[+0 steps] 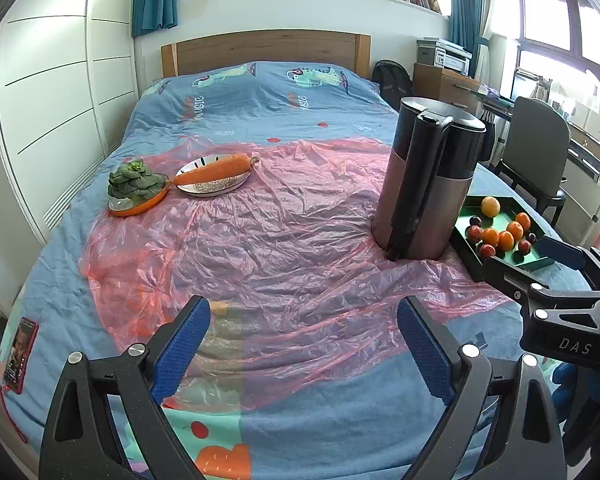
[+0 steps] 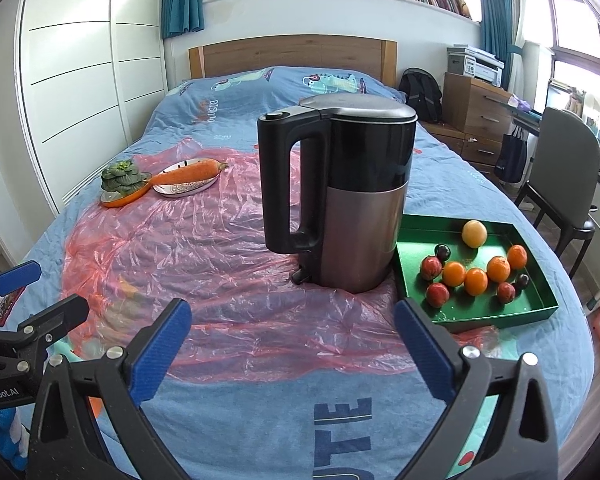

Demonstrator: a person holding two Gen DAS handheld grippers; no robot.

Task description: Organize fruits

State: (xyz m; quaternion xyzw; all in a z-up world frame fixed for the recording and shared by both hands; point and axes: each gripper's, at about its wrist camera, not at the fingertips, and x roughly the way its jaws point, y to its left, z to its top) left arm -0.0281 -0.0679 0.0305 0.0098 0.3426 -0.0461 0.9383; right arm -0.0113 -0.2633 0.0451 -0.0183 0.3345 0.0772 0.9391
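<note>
A green tray (image 2: 536,302) lies on the bed at the right and holds several small fruits: oranges (image 2: 476,281), red fruits (image 2: 437,294), dark plums (image 2: 443,252) and a pale yellow fruit (image 2: 474,233). The tray also shows in the left wrist view (image 1: 540,262). My right gripper (image 2: 292,344) is open and empty, low over the bed, in front of the kettle and left of the tray. It also shows in the left wrist view (image 1: 540,258), open. My left gripper (image 1: 304,340) is open and empty over the pink plastic sheet.
A black and grey electric kettle (image 2: 340,196) stands beside the tray's left edge. A carrot (image 1: 216,170) lies on a white plate (image 1: 212,189) and a green leafy vegetable (image 1: 134,182) on an orange dish, far left. A phone (image 1: 20,354) lies at the bed's left edge. A chair (image 2: 560,172) stands right.
</note>
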